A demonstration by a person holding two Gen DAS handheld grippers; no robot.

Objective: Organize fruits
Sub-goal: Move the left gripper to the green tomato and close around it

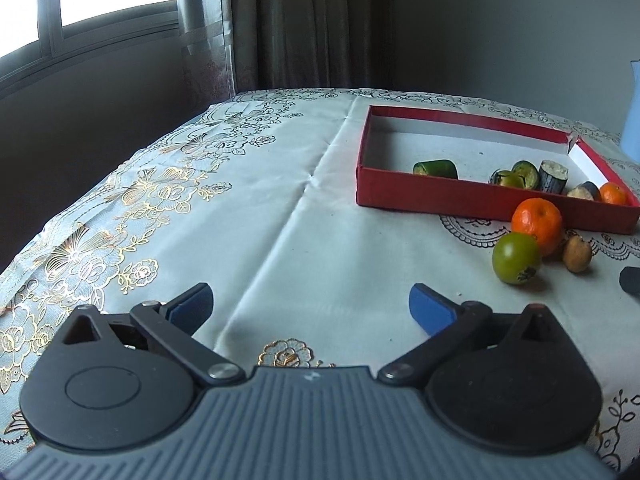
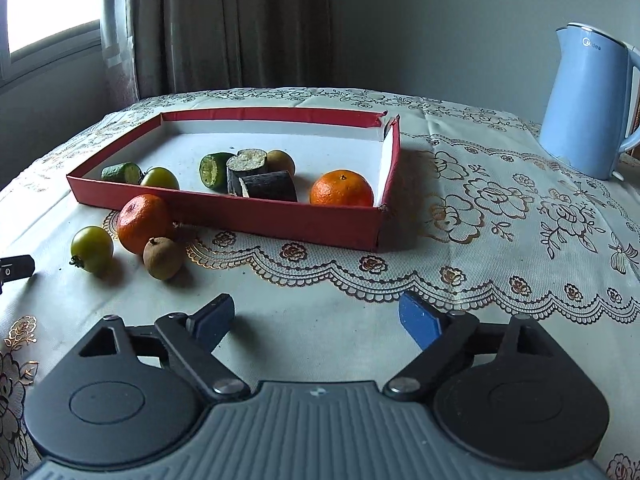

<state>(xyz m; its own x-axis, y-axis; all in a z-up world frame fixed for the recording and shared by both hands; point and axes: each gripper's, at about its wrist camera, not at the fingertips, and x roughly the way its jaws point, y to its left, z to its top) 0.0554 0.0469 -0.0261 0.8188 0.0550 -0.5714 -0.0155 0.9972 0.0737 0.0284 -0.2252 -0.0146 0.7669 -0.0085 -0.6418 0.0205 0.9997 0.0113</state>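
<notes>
With both the left gripper (image 1: 310,308) and right gripper (image 2: 316,318) spread and empty, the loose orange (image 2: 144,222), green fruit (image 2: 92,248) and brown fruit (image 2: 162,258) at the right wrist view's left, outside the red box (image 2: 280,216), could roll off if nudged.

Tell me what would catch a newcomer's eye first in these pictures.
The red box at the table's middle draws the eye first, holding an orange in its near right corner beside dark cut pieces. Just outside its near left corner sit a second orange, a green fruit and a small brown fruit. A pale blue kettle stands far right.
</notes>
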